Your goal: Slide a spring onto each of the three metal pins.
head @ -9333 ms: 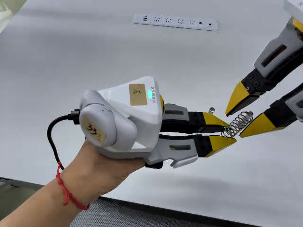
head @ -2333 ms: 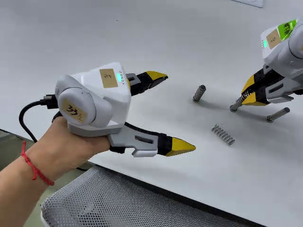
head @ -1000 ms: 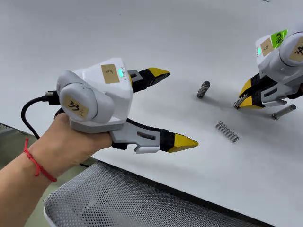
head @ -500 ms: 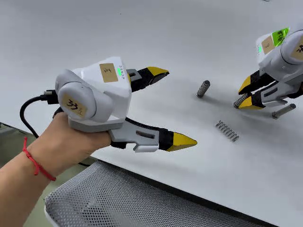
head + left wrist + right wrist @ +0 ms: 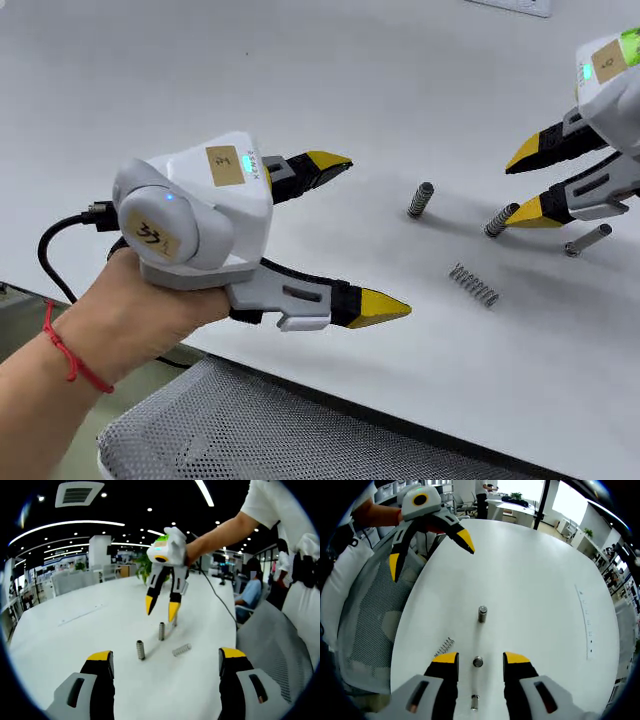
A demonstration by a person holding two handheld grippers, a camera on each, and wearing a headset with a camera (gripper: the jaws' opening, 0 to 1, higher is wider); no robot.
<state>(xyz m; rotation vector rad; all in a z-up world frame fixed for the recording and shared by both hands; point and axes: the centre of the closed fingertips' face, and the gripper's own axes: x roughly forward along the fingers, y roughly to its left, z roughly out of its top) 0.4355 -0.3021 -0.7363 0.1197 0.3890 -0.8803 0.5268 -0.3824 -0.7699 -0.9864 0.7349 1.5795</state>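
Note:
Two metal pins, each wearing a spring, stand on the white table: one (image 5: 421,199) in the middle, the other (image 5: 500,219) just under my right gripper (image 5: 522,186). That gripper is open, and in its own view the second pin (image 5: 478,661) sits between its jaws (image 5: 481,658), seen from above. A bare pin (image 5: 587,240) lies on its side to the right. A loose spring (image 5: 472,284) lies nearer the table's front edge. My left gripper (image 5: 365,235) is held open and empty above the front edge, well left of the pins (image 5: 140,650).
A white power strip (image 5: 510,5) lies at the far edge of the table. A grey mesh chair (image 5: 300,430) stands below the table's front edge. A black cable trails from the back of the left gripper.
My right gripper has opened and lifted off the second spring-covered pin, which now stands free on the table. The left gripper has stayed open in place.

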